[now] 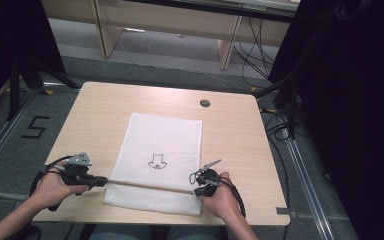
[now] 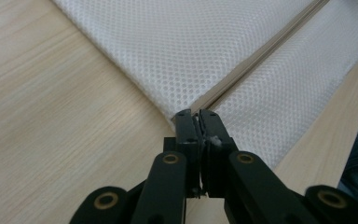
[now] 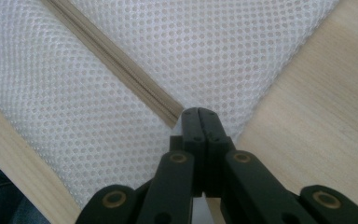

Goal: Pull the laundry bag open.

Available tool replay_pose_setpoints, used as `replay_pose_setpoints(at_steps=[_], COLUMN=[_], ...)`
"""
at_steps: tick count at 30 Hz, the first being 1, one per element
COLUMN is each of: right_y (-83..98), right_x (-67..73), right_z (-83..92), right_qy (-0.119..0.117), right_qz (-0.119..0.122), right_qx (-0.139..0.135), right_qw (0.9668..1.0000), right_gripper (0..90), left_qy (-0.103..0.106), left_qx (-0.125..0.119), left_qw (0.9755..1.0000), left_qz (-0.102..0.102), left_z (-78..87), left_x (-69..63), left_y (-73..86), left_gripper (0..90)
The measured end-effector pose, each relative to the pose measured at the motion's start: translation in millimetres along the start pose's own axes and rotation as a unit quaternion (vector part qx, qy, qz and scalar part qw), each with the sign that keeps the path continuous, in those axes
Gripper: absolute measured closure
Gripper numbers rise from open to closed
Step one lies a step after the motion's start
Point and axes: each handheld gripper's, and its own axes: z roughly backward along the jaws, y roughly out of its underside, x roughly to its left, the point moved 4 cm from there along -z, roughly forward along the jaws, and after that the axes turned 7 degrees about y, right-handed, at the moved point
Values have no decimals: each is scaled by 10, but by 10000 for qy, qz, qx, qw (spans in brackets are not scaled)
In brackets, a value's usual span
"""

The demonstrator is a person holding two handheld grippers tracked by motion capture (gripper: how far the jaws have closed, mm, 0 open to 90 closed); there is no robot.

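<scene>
The white mesh laundry bag (image 1: 161, 165), lying flat on the table (image 1: 235, 145), is looking light and floppy, so each gripper, left (image 1: 102, 181) and right (image 1: 196, 190), is pinching a zipper (image 1: 150, 185) end.

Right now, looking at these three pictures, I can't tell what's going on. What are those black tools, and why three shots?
A person sits at a wooden table and holds a hand tool with two black jaws in each hand. One picture looks down from above. The other two come from small cameras riding on each tool, looking along its jaws. On the table lies a white mesh bag with a beige zipper running across its near end. The left gripper is shut on the zipper's left end, seemingly on the pull. The right gripper is shut on the bag's edge beside the zipper's other end.
</scene>
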Motion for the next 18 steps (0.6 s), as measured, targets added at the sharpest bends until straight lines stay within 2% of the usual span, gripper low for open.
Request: replay_pose_setpoints(at_steps=[1, 3, 5, 6, 8, 10, 12, 14, 18], right_y=[0, 4, 6, -2, 4, 6, 5, -6, -15], right_x=[1, 2, 3, -11, 4, 2, 2, -17, -52], right_z=[3, 7, 5, -9, 7, 5, 5, -8, -14], right_qy=[1, 15, 23, -1, 32, 23, 31, 37, 91], right_qz=[-45, -100, -106, 47, -89, -89, -87, 44, 8], right_qx=[21, 43, 21, -87, 34, 23, 14, -87, -150], right_qw=[10000, 9999, 9999, 10000, 9999, 10000, 10000, 9999, 9998], right_gripper=[900, 900, 900, 900, 900, 900, 900, 900, 900], left_qy=[-46, -57, -112, -128, -96, -111, -126, -67, 60], left_qx=[58, 80, 150, 120, 114, 137, 168, 192, 144], left_qw=[10000, 9999, 9998, 9998, 9999, 9998, 9998, 9998, 9999], left_qz=[-42, 35, -21, -3, -11, 11, -66, -44, 7], left_z=[3, -11, -11, -10, -11, -23, -38, -42, -49], left_x=[7, 4, 13, 11, 14, 11, 7, 11, 13], left_y=[3, 12, 19, 20, 20, 27, 31, 34, 34], left_gripper=[874, 873, 874, 874, 873, 873, 873, 872, 870])
